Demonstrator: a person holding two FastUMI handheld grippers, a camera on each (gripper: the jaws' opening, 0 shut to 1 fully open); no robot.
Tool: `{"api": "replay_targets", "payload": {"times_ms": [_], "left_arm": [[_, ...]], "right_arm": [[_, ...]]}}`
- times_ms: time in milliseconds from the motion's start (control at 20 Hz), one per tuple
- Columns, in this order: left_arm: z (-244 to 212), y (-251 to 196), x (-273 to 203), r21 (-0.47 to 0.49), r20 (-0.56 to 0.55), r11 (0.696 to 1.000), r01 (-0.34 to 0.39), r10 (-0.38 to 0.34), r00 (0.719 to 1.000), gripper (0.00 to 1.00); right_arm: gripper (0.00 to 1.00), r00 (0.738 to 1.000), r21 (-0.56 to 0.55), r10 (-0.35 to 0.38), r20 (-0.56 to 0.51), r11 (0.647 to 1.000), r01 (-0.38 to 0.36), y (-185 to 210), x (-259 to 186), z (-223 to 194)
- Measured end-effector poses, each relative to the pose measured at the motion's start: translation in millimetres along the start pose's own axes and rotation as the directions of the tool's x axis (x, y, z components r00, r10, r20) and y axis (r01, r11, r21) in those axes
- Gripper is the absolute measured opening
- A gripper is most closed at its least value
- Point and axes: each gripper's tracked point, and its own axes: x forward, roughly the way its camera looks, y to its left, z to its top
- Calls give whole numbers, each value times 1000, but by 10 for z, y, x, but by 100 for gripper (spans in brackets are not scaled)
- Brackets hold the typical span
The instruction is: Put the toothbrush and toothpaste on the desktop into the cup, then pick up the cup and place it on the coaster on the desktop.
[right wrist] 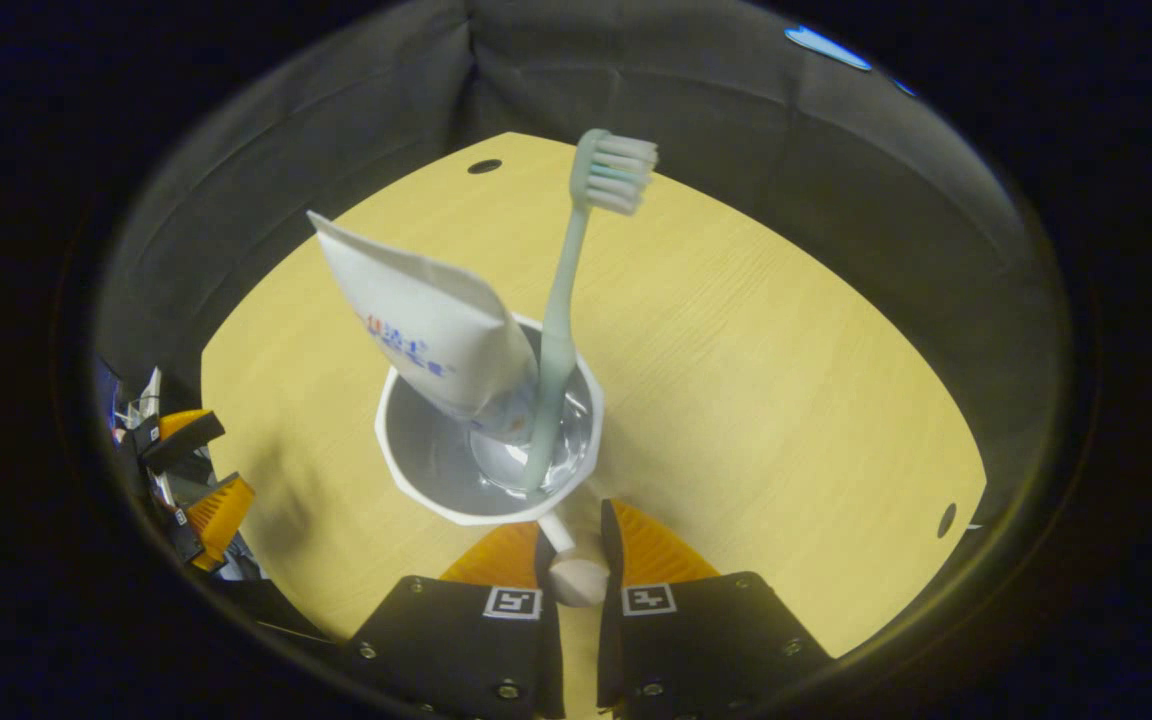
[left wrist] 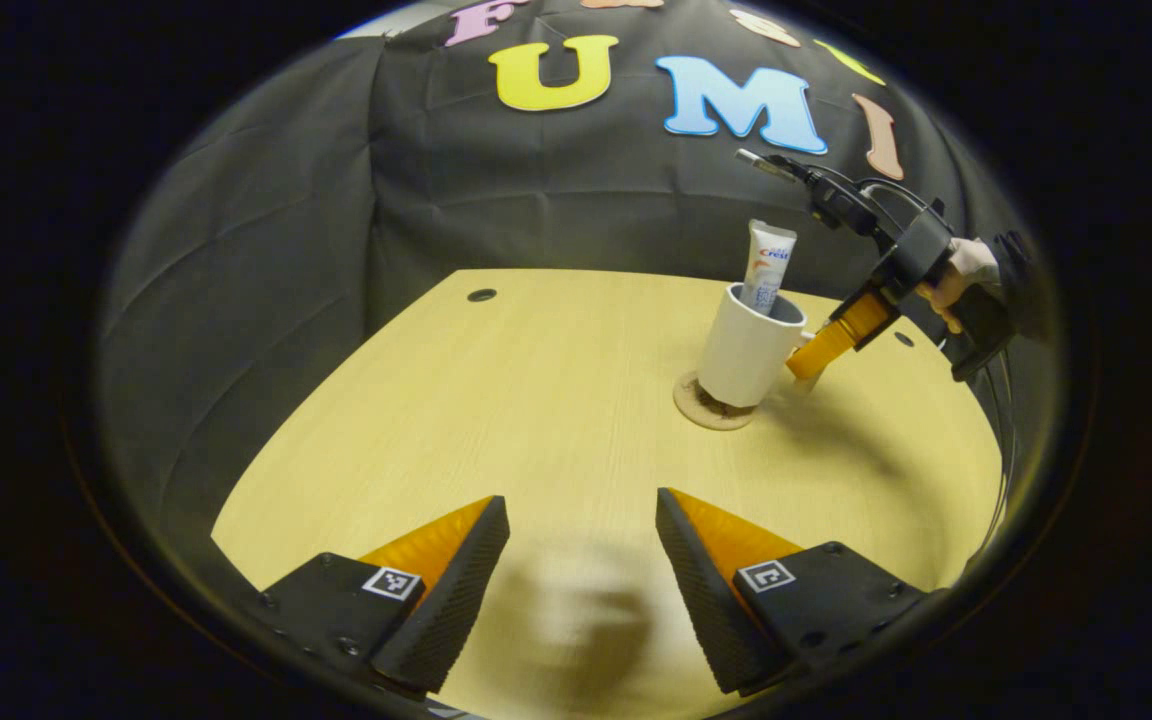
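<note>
right gripper (right wrist: pixel 576 545) pinches white ceramic cup's (right wrist: pixel 436 460) handle, the cup settled on round cork coaster (left wrist: pixel 701 405) toward desk's (left wrist: pixel 536 400) far right edge; pale green toothbrush (right wrist: pixel 561 320), white toothpaste tube (right wrist: pixel 426 325) inside. left gripper (left wrist: pixel 583 560) wide, idle.

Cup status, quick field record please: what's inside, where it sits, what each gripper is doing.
cup: white, upright, its base on the coaster
contents: toothpaste and toothbrush, both standing in the cup, bristles up
right gripper: shut on the cup handle
left gripper: open, holding nothing, above the desktop, apart from the cup
remaining: release the handle
</note>
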Motion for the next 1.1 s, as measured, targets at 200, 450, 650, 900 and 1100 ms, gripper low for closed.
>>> {"api": "replay_targets", "payload": {"times_ms": [200,450,650,900,1100], "left_arm": [[-4,86,8,-5,0,1000,-5,5,1000,99],[0,112,23,-10,0,1000,1,-1,1000,99],[29,95,54,-2,3,1000,12,-12,1000,99],[157,-15,60,26,17,999,41,-41,999,99],[404,-166,57,53,47,996,75,-77,996,99]], "right_arm": [[14,999,-12,-11,-31,1000,11,51,107,4],[14,999,-24,-31,-45,999,30,91,86,53],[22,999,-6,-29,-39,1000,29,33,110,13],[26,998,44,-44,41,998,42,25,-244,-61],[26,988,155,-58,143,987,36,65,-492,-84]]}}
